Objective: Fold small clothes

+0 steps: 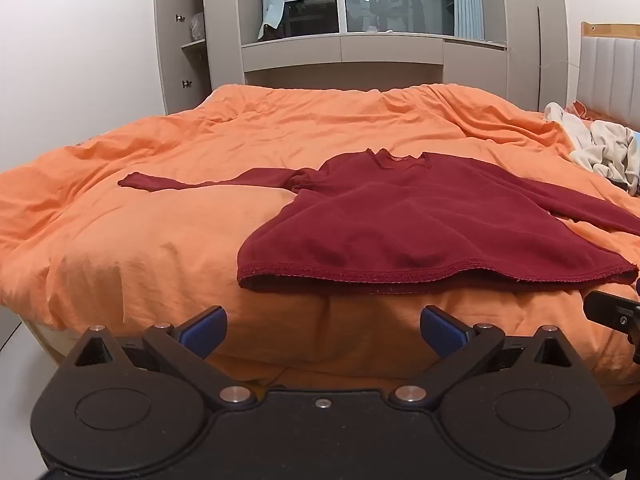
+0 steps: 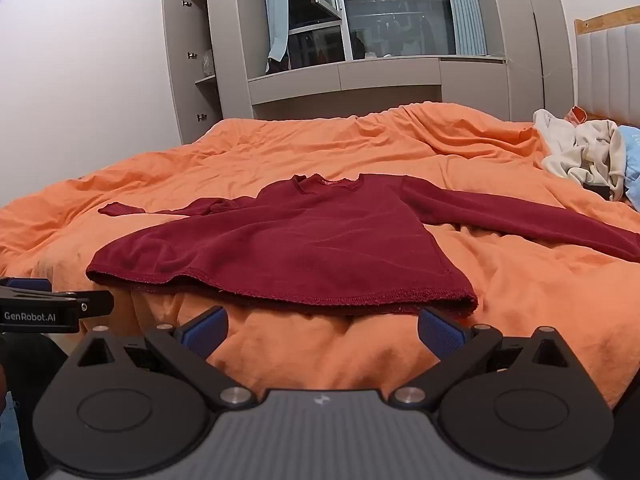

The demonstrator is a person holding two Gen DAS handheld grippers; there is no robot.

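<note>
A dark red long-sleeved top (image 1: 420,232) lies flat on the orange bed cover (image 1: 160,240), collar away from me, hem toward me, both sleeves spread out. It also shows in the right wrist view (image 2: 296,252). My left gripper (image 1: 323,330) is open and empty, just short of the hem, left of its middle. My right gripper (image 2: 322,330) is open and empty, just in front of the hem's right part. The left gripper's body (image 2: 56,308) shows at the left edge of the right wrist view.
A heap of pale clothes (image 2: 584,152) lies at the bed's far right by the padded headboard (image 2: 608,72). Grey cabinets (image 1: 344,52) and a window stand beyond the bed. The bed's near edge drops off below the grippers.
</note>
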